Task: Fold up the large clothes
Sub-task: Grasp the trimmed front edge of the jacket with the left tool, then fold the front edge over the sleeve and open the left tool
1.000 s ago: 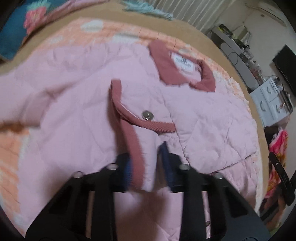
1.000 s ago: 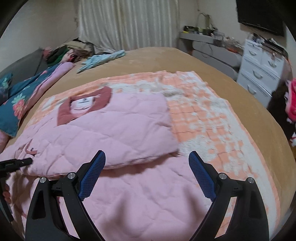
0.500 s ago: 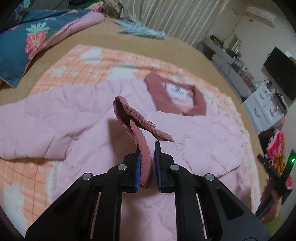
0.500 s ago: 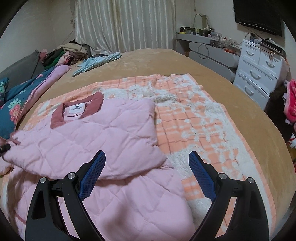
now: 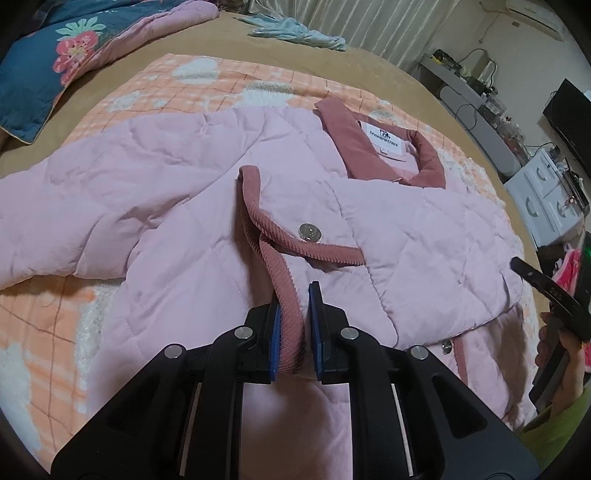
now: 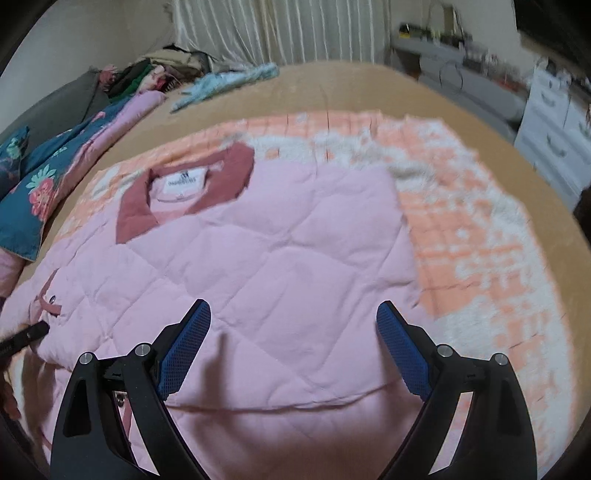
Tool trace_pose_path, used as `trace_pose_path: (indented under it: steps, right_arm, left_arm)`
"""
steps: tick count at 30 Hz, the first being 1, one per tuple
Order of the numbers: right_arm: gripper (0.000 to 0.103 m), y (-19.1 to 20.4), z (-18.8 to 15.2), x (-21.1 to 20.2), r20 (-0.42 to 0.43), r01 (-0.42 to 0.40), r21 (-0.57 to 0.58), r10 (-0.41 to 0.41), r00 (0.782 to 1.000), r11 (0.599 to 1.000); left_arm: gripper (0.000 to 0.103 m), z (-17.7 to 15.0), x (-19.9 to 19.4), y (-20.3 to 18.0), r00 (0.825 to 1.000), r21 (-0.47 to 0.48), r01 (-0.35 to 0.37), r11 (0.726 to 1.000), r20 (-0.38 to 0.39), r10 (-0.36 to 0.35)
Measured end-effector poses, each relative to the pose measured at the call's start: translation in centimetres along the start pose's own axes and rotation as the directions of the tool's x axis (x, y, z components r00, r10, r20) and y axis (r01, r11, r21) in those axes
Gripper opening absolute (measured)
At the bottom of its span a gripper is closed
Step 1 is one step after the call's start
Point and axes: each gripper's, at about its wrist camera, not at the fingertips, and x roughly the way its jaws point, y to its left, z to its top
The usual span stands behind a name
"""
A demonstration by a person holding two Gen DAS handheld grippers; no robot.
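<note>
A pink quilted jacket [image 5: 184, 192] with a dark rose collar [image 5: 343, 129] lies on the bed, its right side folded inward. My left gripper [image 5: 294, 295] is shut on the ribbed rose cuff [image 5: 273, 262] of a sleeve. The cuff trails forward over the jacket front past a silver snap [image 5: 309, 233]. In the right wrist view my right gripper [image 6: 293, 314] hangs open just above the jacket's [image 6: 277, 240] folded panel, nothing between its blue pads. The left gripper's tip [image 6: 26, 336] shows at that view's left edge. The right gripper [image 5: 546, 291] and a hand show at the left wrist view's right edge.
An orange checked blanket [image 5: 221, 77] lies under the jacket on a tan bed cover [image 5: 369, 62]. A blue floral quilt [image 5: 55, 55] sits far left, with a light blue garment [image 5: 295, 31] and a clothes pile [image 6: 159, 70] at the far edge. White drawers [image 5: 546, 199] stand to the right.
My right gripper has come in lower and closer over the folded jacket, still open. The left gripper keeps the cuff, which now lies lower over the jacket front.
</note>
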Motion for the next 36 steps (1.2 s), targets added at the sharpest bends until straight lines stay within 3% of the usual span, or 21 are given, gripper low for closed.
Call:
trace_pose_path:
  steps: [4,10,15,21,23,29,36]
  right_arm:
    - [0.091,0.1,-0.9,2.4,-0.072,0.060,-0.016,-0.061,0.996,0.998]
    - [0.094,0.6,-1.4,3.4,-0.064,0.111,-0.022,-0.112,0.992,0.994]
    - [0.095,1.3,-1.7,-0.5,0.033,0.038,-0.002,-0.038,0.999,0.999]
    - [0.099,2.6,-2.2,-5.0,0.104,-0.010,-0.005,0.011,0.994,1.000]
    - [0.099,3.2,-2.4,-6.0,0.106,-0.020,-0.018,0.022,0.994,1.000]
    - [0.099,5.4,-3.6,-9.7,0.160,-0.008,-0.059,0.017,0.987,0.998]
    - [0.099,7.7,-4.3,-12.7,0.194,-0.018,-0.111,0.039,0.980,0.994]
  left_arm:
    - [0.008,-0.1,0.7,0.3,1.000,-0.007,0.003,1.000,-0.016,-0.003]
    - [0.015,-0.3,1.1,0.0,0.999,0.006,-0.018,1.000,-0.036,0.019]
    - [0.024,-0.2,-0.2,-0.6,0.999,0.033,-0.037,0.999,-0.034,0.038]
    - [0.064,-0.5,-2.6,-0.7,1.000,0.019,-0.018,1.000,-0.009,0.018]
    - [0.095,-0.6,-3.5,-0.8,1.000,0.006,-0.003,1.000,0.006,0.003]
    - [0.094,-0.9,-6.6,-1.3,0.998,-0.010,0.024,1.000,0.051,-0.023]
    - [0.094,-1.2,-9.2,-0.6,0.996,0.004,-0.027,1.000,0.084,0.027]
